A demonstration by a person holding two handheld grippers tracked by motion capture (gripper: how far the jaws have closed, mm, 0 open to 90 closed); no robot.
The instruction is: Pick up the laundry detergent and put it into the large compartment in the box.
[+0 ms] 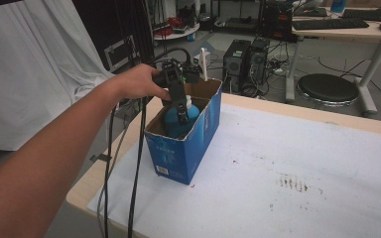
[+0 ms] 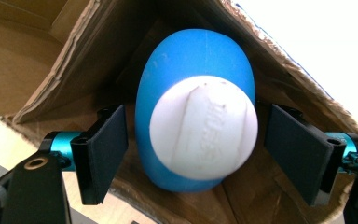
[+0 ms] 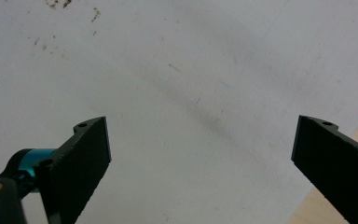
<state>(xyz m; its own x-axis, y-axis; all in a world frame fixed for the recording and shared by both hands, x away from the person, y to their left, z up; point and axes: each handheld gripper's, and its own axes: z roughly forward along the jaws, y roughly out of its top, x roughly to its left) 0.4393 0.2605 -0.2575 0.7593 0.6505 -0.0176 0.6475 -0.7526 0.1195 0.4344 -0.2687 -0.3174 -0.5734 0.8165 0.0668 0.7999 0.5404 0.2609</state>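
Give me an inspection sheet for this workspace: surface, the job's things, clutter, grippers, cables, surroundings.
Surface: table under a white sheet, with brown specks and smears.
Job's things: open blue cardboard box near the table's left edge; blue bottle with white cap standing inside.
Clutter: white upright item at the box's far end, unclear what.
Grippers: left gripper open, jaws either side of the cap, not touching; right gripper open above bare sheet.
Cables: black cables hang off the table's left edge.
Surroundings: white drape, computer towers, stool, desk with keyboard.
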